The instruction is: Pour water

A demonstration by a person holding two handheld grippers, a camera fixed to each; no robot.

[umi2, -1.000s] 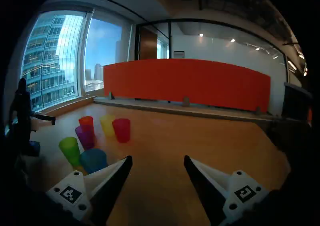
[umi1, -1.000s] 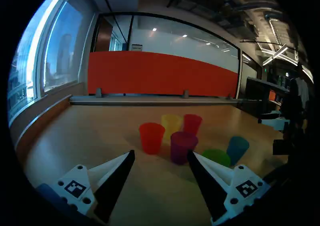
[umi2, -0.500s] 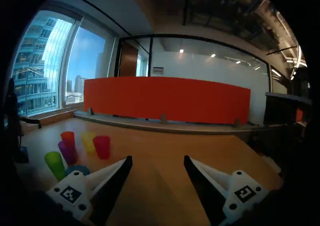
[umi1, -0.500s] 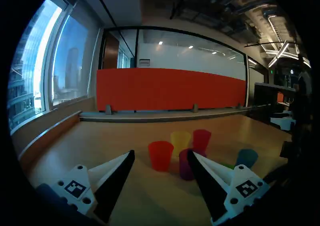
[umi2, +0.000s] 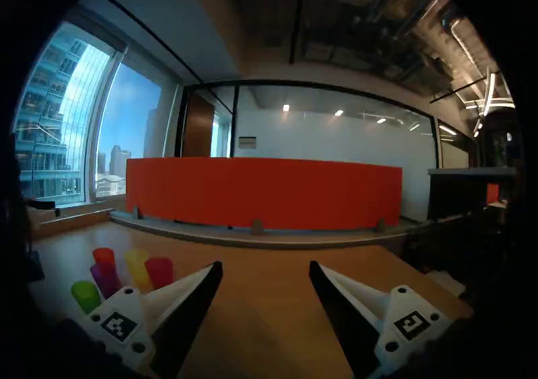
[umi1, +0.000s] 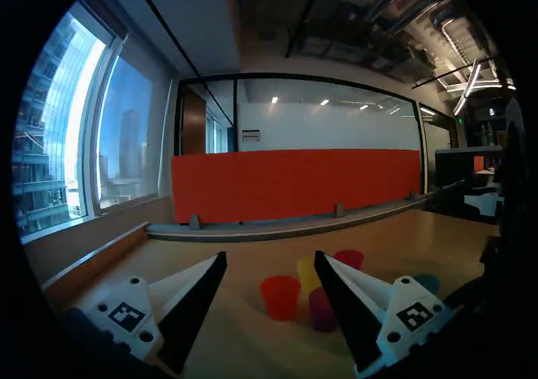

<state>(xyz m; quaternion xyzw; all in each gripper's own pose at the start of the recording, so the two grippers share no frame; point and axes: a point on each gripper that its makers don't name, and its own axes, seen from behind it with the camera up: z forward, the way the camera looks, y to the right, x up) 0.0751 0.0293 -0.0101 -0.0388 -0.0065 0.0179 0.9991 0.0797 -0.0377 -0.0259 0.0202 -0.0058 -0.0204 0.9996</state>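
Both claws are hanging open w/ nothing btwn the jaws: left claw (umi1: pixel 269 255) and right claw (umi2: pixel 265 265) are both hovering over the wooden bench (umi1: pixel 242 342), pitched up toward the room rather than down at the work.

The cups are sitting in a tight bunch on the bench. In the left gripper view, the orange cup (umi1: pixel 280 297) is standing nearest, w/ the yellow cup (umi1: pixel 307 271) and red cup (umi1: pixel 350 258) behind it. The purple cup (umi1: pixel 321 308) is sitting half-hidden behind the claw itself, and the blue cup (umi1: pixel 425 283) is standing off to the side. In the right gripper view, the same bunch is lying low and left, w/ the green cup (umi2: pixel 86 295) at its near edge. Can't tell which cup, if any, is holding water.

Risks, as I'm judging them:
- Cups are crowding each other, so a jaw sliding in beside one is prob. going to nudge a neighbour over; these look like light plastic.
- Cups are riding low in both views and partly blocked, so aim is getting harder to judge, and a blind descent is risking a clip on a rim.
- Picking an empty cup b/c the contents aren't readable.
- Squeezing thin plastic too hard while tilting is inviting a slosh onto the bench.
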